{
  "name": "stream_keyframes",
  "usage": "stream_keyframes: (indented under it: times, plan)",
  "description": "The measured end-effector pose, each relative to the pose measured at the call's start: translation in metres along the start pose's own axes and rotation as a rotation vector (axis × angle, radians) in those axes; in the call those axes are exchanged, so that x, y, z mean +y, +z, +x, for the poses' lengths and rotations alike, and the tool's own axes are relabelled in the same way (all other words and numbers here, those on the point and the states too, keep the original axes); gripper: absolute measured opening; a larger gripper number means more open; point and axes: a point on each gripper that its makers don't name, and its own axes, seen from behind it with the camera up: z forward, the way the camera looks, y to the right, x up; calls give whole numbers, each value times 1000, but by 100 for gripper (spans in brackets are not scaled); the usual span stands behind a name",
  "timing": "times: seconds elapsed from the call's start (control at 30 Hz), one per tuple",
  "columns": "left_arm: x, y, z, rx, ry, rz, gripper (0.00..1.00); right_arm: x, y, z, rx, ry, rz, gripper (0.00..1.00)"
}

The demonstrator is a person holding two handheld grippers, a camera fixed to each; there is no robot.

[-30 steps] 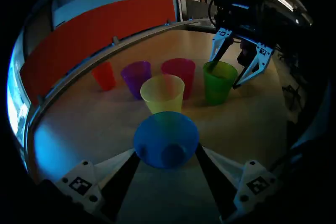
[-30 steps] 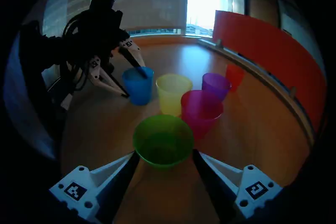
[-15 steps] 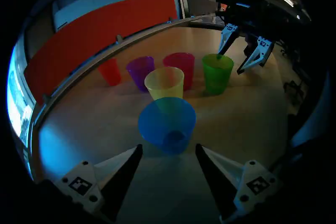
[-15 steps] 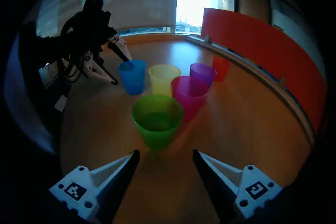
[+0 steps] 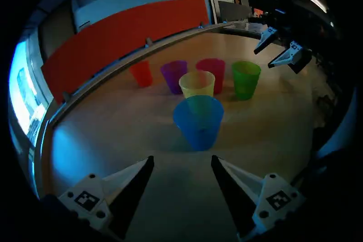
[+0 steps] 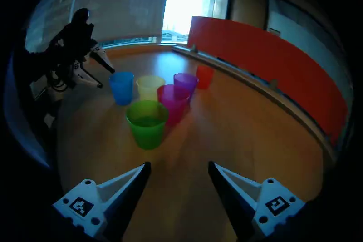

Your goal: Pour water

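Left gripper (image 5: 181, 158) fingers wide apart, empty, facing blue cup (image 5: 198, 121); right gripper (image 6: 179, 163) likewise, facing green cup (image 6: 146, 124).

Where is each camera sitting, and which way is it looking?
Left gripper view: rides the left gripper, facing the blue cup; its own two fingers show below.
Right gripper view: rides the right gripper, facing the green cup; its own fingers show below.
Shared: both cups, seen from opposite sides; each shows the other gripper far off.
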Motion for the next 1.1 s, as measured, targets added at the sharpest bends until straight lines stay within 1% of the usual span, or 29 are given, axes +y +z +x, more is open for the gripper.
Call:
stream_keyframes:
  times: [0.07, 0.17, 0.27, 0.37, 0.47, 0.57, 0.67, 0.8, 0.93, 1.1]
  plan:
    - [-7, -5, -1, 15, -17, 31, 94, 8, -6, 0, 12, 22, -47, 98]
    - [-21, -13, -1, 44, -43, 87, 93, 21, -14, 7, 54, 64, -111, 98]
    - [-36, -20, 2, 76, -75, 150, 93, 33, -22, 18, 112, 115, -174, 98]
    - [-54, -26, 8, 123, -120, 215, 93, 45, -28, 29, 177, 158, -237, 98]
    - [-74, -34, 15, 182, -164, 284, 93, 55, -30, 35, 226, 179, -289, 98]
    - [-96, -43, 23, 237, -205, 359, 93, 65, -34, 44, 274, 176, -354, 98]
    - [-111, -51, 33, 300, -242, 409, 93, 74, -38, 59, 342, 174, -414, 98]
    - [-124, -61, 50, 387, -282, 448, 93, 90, -40, 74, 419, 191, -479, 98]
    - [-136, -69, 65, 479, -340, 485, 94, 113, -48, 89, 486, 227, -552, 98]
    - [-147, -79, 86, 584, -421, 495, 93, 139, -64, 109, 573, 275, -635, 98]
